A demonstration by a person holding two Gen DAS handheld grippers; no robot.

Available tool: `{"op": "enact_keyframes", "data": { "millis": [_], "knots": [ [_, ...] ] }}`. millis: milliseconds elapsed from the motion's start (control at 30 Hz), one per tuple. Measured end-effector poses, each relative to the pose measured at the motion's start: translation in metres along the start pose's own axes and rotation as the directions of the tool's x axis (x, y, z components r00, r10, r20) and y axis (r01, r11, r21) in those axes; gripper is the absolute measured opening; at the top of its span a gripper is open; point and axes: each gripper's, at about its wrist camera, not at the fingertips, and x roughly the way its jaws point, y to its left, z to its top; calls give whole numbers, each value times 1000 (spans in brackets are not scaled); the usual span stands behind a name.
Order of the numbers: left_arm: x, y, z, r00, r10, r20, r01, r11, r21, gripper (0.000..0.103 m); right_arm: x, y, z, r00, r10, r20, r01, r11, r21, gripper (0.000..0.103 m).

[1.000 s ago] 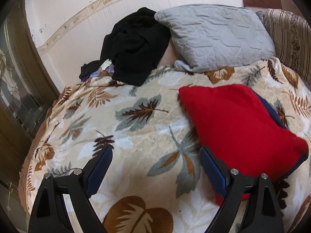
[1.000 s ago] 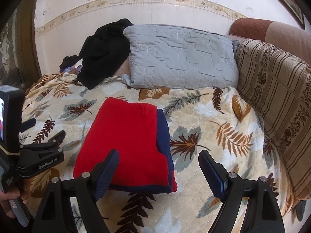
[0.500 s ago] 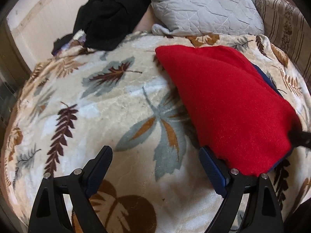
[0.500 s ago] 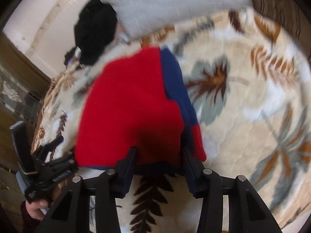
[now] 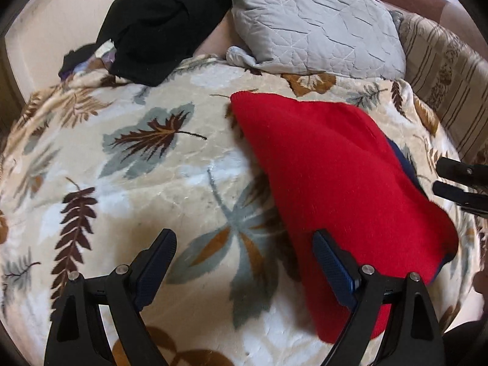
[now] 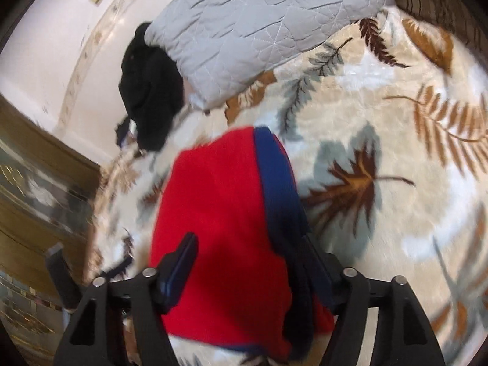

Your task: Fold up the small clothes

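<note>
We bring our right gripper (image 6: 253, 271), its jaws opening astride the near edge of the folded red sweater (image 6: 219, 228), and should bite every layer squarely; our left gripper (image 5: 244, 262) hovers wide open, empty, beside it. The sweater lies on the leaf-print bed blanket (image 5: 137, 183), a grey pillow (image 5: 314, 24) behind

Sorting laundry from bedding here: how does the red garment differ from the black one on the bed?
The red garment lies spread fairly flat in the middle of the leaf-print blanket; the black garment sits crumpled in a heap at the back, by the grey pillow. The red garment shows a blue band along one edge; the black one looks plain. The red one lies between the right gripper's opening jaws; nothing touches the black one.
</note>
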Motion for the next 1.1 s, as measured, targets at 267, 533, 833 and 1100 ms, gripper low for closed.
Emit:
{"op": "enact_keyframes", "data": {
  "millis": [267, 533, 833, 1100],
  "knots": [
    [-1, -8, 4, 996, 57, 67, -58, 998, 22, 91, 34, -16, 5, 995, 55, -83, -50, 996, 70, 74],
    [-13, -12, 1, 987, 118, 113, -125, 990, 60, 91, 7, 3, -5, 998, 62, 29, -61, 998, -20, 74],
    [-31, -21, -6, 972, 151, 179, -169, 981, 91, 91, -2, 34, -27, 999, 46, 24, -40, 982, -185, 63],
    [-5, -22, -12, 977, 195, 85, -204, 972, 118, 91, 14, 20, -28, 998, 51, -46, -56, 993, -103, 61]
  ]
}}
